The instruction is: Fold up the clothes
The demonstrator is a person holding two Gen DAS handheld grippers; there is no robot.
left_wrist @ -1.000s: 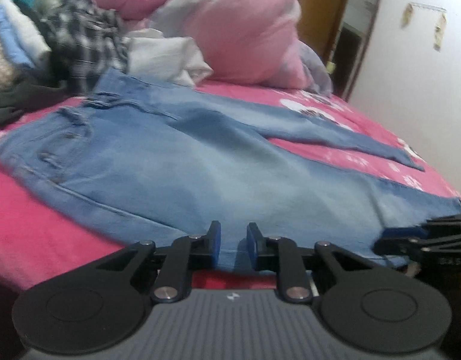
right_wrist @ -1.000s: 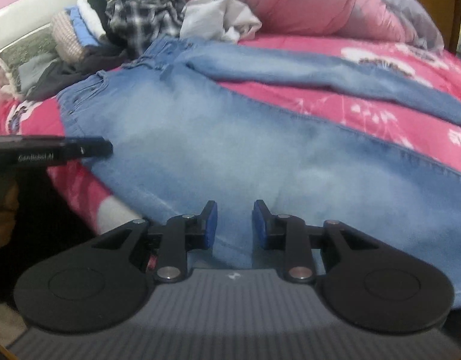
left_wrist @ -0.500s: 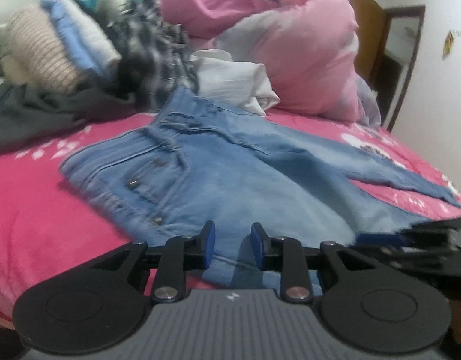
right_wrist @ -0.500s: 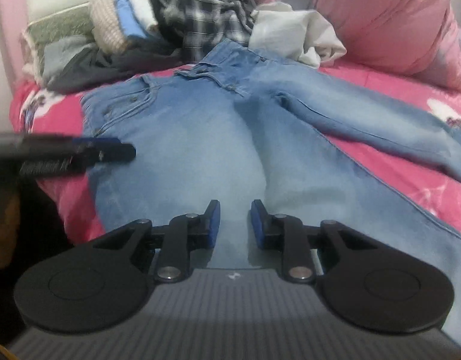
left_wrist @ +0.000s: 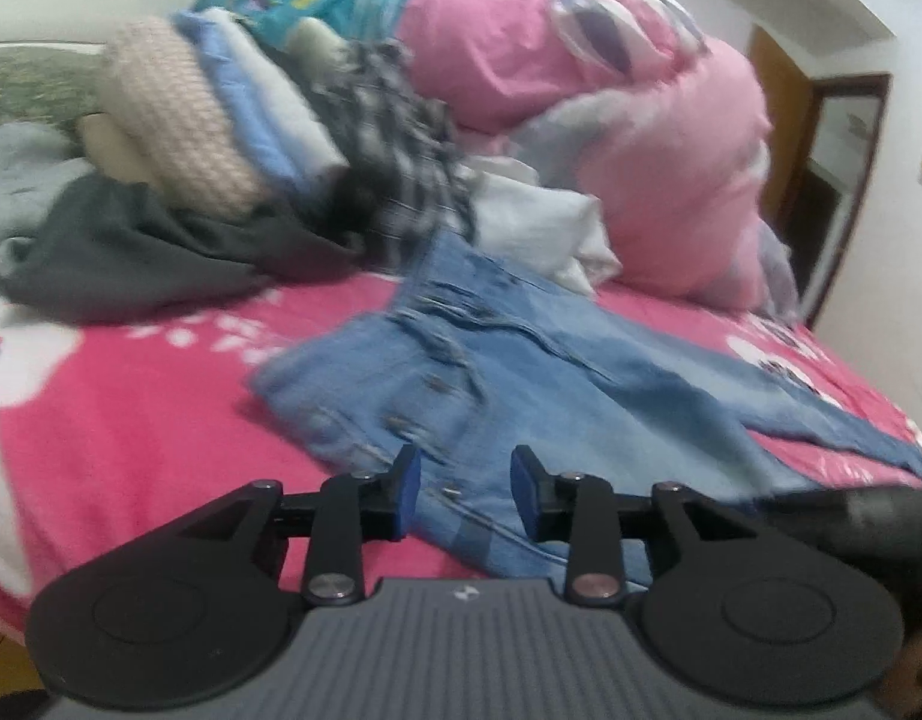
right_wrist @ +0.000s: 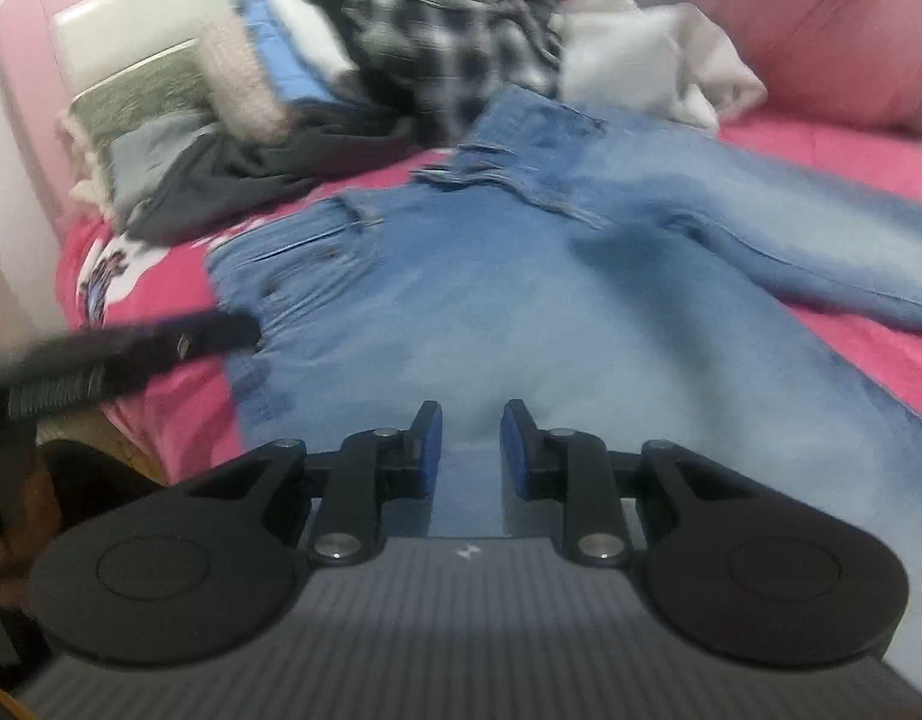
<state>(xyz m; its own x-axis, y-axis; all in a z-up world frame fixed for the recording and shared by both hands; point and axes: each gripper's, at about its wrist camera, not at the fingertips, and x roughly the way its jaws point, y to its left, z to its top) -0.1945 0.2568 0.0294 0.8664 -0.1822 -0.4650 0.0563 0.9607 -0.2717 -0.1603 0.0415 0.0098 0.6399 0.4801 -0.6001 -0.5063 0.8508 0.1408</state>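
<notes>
Light blue jeans [left_wrist: 520, 384] lie spread flat on the pink floral bedspread [left_wrist: 131, 420], waistband toward the clothes pile, legs running right. They also show in the right wrist view [right_wrist: 520, 300]. My left gripper [left_wrist: 465, 489] is open and empty, just above the near waist corner of the jeans. My right gripper [right_wrist: 471, 450] is open and empty, over the near edge of the jeans by the hip. The right gripper shows blurred at the right edge of the left wrist view [left_wrist: 850, 510]. The left gripper shows blurred at the left of the right wrist view [right_wrist: 119, 354].
A pile of clothes [left_wrist: 233, 138] lies at the head of the bed: knitted, blue, grey, plaid [right_wrist: 455, 42] and white [right_wrist: 640, 60] items. Big pink pillows [left_wrist: 640, 138] sit behind. A brown door [left_wrist: 832, 192] stands at the right. The bed's near edge drops off at the left [right_wrist: 131, 432].
Both grippers have moved left along the jeans, from the lower leg toward the waist. The left gripper's fingers have opened a little wider. The jeans have not moved.
</notes>
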